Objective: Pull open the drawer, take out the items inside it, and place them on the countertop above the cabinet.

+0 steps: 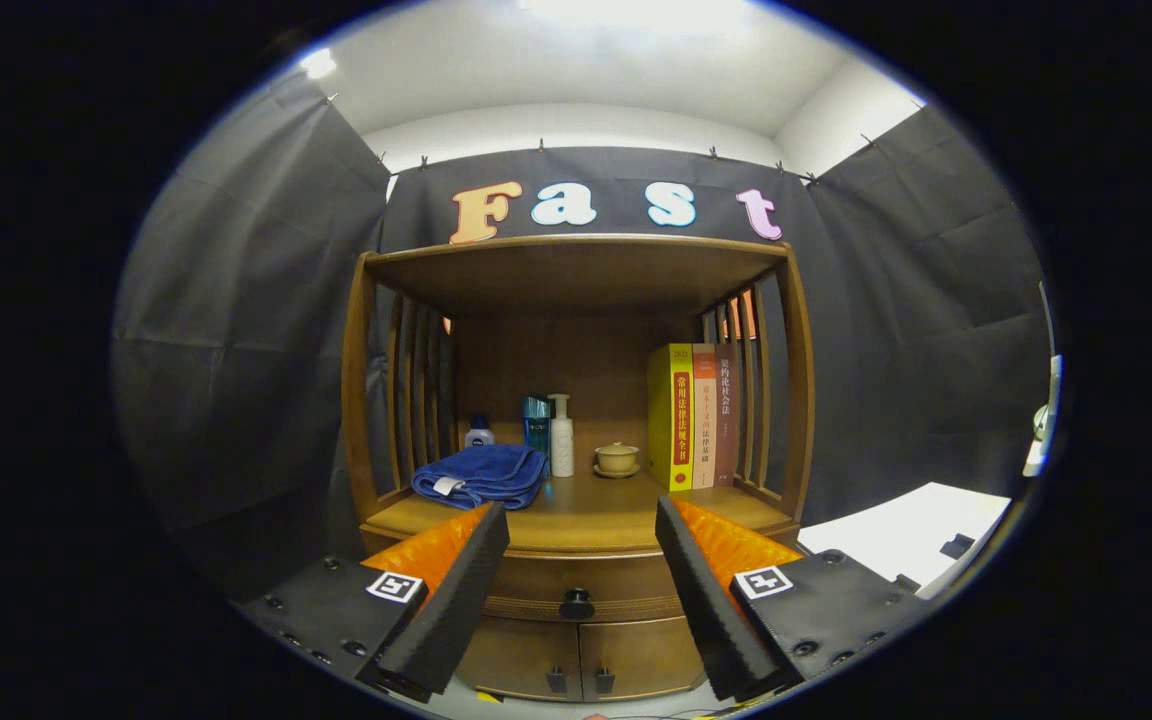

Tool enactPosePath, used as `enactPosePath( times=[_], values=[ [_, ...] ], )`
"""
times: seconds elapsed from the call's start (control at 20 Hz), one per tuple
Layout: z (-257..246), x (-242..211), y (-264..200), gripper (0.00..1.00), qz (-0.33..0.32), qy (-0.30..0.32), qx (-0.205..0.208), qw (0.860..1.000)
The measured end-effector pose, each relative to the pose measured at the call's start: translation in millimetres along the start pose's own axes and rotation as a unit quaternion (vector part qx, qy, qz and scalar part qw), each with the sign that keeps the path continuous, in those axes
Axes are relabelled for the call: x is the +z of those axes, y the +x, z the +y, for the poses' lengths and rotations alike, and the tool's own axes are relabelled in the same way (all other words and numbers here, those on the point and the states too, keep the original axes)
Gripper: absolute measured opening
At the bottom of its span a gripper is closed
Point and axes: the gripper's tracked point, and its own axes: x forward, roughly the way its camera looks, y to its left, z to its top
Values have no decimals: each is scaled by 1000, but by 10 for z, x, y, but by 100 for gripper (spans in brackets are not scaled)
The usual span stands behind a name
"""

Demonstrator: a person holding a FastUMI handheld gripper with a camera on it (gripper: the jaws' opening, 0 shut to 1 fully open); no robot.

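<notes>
Gripper (581,525) held in front of a wooden cabinet (798,400), fingers spread wide apart with nothing between them; no contact with anything.

Drawer (576,580) sits closed under the countertop (586,505), front flush with the cabinet face. Its dark round knob (576,604) shows in the gap between the two fingers, beyond the tips and roughly centred. The drawer's contents cannot be seen. Below the drawer, two small cabinet doors (581,655), both closed.

On the countertop, from the gripper's left to right: a folded blue towel (481,474) near the front; behind it a small bottle with a blue cap (479,432); a teal box (536,422) standing just beside a white pump bottle (562,436); a small lidded cup on a saucer (617,459); three upright books (693,415) standing side by side against the right slatted side, the yellow one nearest the cup.

A white surface (906,530) lies to the right of the cabinet, beyond the right finger.
</notes>
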Motion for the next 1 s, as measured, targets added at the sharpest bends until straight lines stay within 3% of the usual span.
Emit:
enactPosePath(
  times=[0.4, 1.0],
  values=[
    [126, -86, 265, 97, 13, -1, 14, 1000],
    [-174, -1438, 731, 99, 129, 29, -10, 991]
  ],
)
